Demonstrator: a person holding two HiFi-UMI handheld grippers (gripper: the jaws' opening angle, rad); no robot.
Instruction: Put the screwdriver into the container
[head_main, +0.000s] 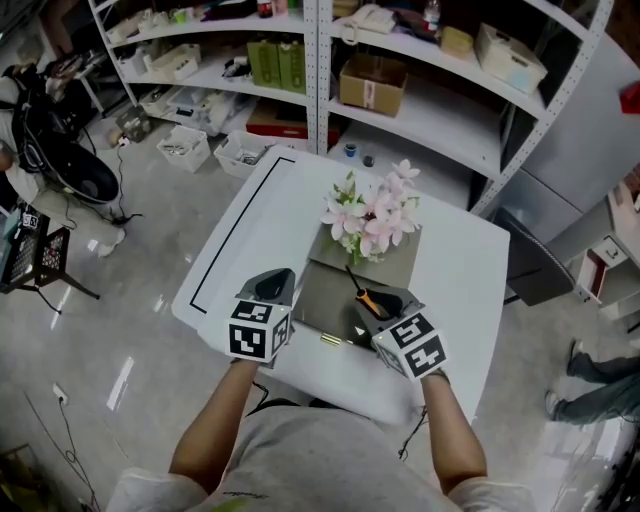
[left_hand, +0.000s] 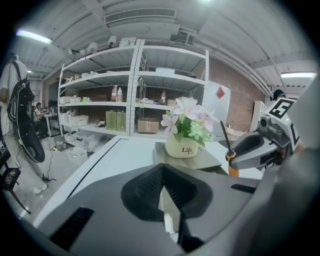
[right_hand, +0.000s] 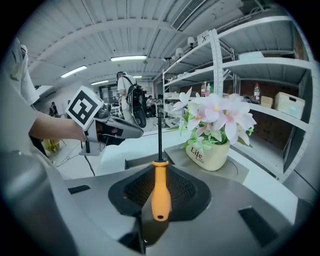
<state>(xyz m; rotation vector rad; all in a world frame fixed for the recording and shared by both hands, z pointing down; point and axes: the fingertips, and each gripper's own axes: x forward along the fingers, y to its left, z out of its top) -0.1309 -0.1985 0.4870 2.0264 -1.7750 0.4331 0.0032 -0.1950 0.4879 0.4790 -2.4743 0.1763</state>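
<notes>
Cool, even light comes from long ceiling lamps (right_hand: 129, 58) high above and ahead of the right gripper (right_hand: 159, 170), and shadows are soft. The shiny floor (head_main: 125, 380) left of the left gripper (head_main: 272, 286) carries streaks of glare. Both gripper views bulge like a fisheye, bending the shelves (left_hand: 135, 85) beyond the jaws and blackening the corners. The screwdriver (right_hand: 160, 195) in the right jaws looks sharp.

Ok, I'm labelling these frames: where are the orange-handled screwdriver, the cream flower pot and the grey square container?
orange-handled screwdriver (right_hand: 160, 192): right gripper view, handle's middle.
cream flower pot (right_hand: 209, 156): right gripper view, front wall.
grey square container (head_main: 322, 298): head view, bare inner surface.
</notes>
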